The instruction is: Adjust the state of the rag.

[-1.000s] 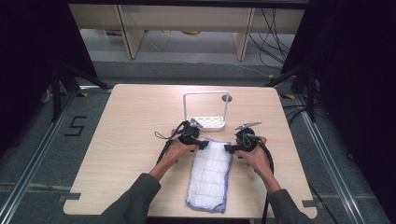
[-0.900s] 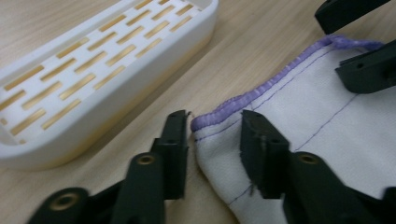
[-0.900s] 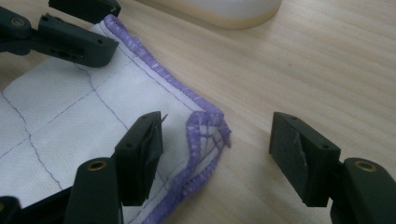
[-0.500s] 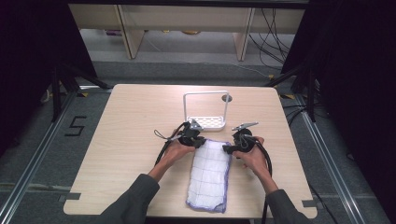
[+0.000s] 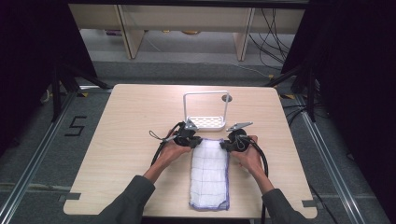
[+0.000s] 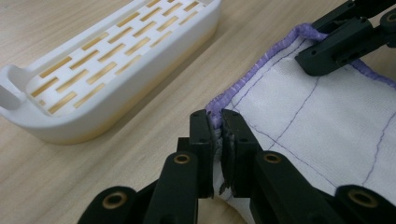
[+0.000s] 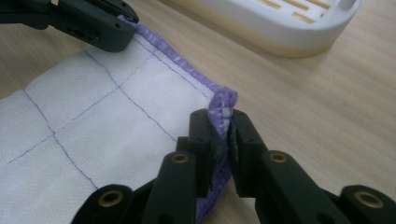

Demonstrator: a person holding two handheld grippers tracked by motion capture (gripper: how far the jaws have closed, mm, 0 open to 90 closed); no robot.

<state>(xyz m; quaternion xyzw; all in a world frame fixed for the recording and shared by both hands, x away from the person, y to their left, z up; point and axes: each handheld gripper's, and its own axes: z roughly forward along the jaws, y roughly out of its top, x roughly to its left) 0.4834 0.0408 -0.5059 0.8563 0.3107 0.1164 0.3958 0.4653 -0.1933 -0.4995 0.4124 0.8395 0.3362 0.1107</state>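
From the high view I have the white quilted cloth with purple stitched edging (image 5: 209,173) lying flat and lengthwise on the light wooden tabletop (image 5: 116,154), its far end toward the rack. My left gripper (image 5: 195,140) sits at the far left corner and my right gripper (image 5: 224,143) at the far right corner. Just beyond the cloth's far edge stands the white plastic slotted tray with a tall wire hoop (image 5: 205,122), close enough that any forward lift has to mind it; a small dark round disc (image 5: 227,98) lies behind it.

In the left gripper view the jaws are pinched on the purple hem at the cloth's corner (image 6: 215,114); they have just been closing, with fabric between them. The tray (image 6: 107,70) lies just beside that corner, apart from it, and the other gripper's jaws (image 6: 336,44) rest on the opposite corner.

In the right gripper view the jaws have likewise just closed and clamp the hem corner (image 7: 223,109), the tray (image 7: 280,23) near.

I judge both corner grasps done; lifting or folding the cloth is still left
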